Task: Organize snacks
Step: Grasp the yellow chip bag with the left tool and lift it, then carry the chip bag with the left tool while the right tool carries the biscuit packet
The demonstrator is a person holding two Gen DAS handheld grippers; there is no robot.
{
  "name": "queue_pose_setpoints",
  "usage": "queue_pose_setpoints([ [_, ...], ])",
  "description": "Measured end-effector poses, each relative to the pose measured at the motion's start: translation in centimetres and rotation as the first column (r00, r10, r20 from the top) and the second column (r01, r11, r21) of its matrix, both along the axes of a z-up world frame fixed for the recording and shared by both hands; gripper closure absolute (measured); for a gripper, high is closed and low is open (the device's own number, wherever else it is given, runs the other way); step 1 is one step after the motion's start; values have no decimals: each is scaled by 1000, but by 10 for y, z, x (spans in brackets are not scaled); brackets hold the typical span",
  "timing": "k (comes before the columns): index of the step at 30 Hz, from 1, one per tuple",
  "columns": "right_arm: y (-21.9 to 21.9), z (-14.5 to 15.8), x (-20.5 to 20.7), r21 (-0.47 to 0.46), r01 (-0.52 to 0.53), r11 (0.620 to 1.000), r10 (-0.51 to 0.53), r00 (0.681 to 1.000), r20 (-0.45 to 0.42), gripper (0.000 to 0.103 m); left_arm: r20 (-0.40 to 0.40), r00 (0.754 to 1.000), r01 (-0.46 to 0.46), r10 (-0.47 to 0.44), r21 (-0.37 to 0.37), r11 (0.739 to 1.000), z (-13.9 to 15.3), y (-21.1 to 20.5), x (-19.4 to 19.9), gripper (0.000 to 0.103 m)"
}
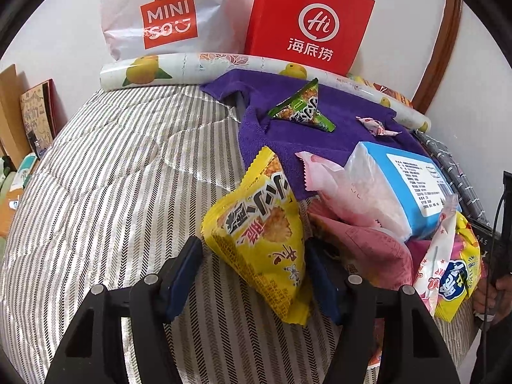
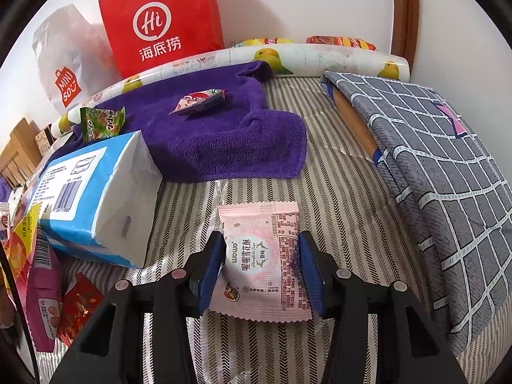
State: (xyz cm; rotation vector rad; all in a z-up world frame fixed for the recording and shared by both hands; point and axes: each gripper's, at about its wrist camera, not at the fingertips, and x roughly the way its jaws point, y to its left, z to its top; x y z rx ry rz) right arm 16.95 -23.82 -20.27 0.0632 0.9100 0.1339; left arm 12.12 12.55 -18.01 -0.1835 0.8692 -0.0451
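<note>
The sorting looks barely begun. On the folded purple terry towel (image 1: 288, 134), which seems to serve as the collecting spot, only two items lie: a green triangular snack pouch (image 1: 300, 107) and a small pink-and-white wrapped sweet (image 1: 377, 126), well apart from one another. Everything else is yet to be placed, as far as I can judge: a loose heap of pink and yellow wrappers (image 1: 384, 243) crowds around the blue-and-white soft tissue pack (image 1: 403, 185) on the striped woven mat (image 1: 112, 176).

The left gripper (image 1: 252, 256) has its blue fingers (image 1: 184, 275) spread either side of a yellow crinkled snack bag with black lettering (image 1: 259, 240). The left pad stands clear of the bag with mat showing between; the right pad sits just beside the bag's edge, and whether it touches I cannot tell. So the bag lies between the fingers, apparently not yet pinched, its lower corner reaching back toward the gripper body.

Further right, the right gripper (image 2: 260, 268) frames a flat pale-pink square sachet with a white label panel (image 2: 260, 262). Its blue pads (image 2: 211, 265) press against both side edges, and the sachet looks clamped and tilted up off the mat. The towel lies ahead, near but not touching.
</note>
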Motion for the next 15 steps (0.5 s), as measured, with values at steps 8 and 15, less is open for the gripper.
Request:
queue_pose_setpoints([
  [8,1,1,-1,-22,8,1000,-8,1000,0,58,9,1000,-8,9,-21,1000,4,4,-5,54],
  [15,-7,26,-7,9,41,999,-41,999,25,61,36,999,-32,33,-48,998,26,19,-17,57],
])
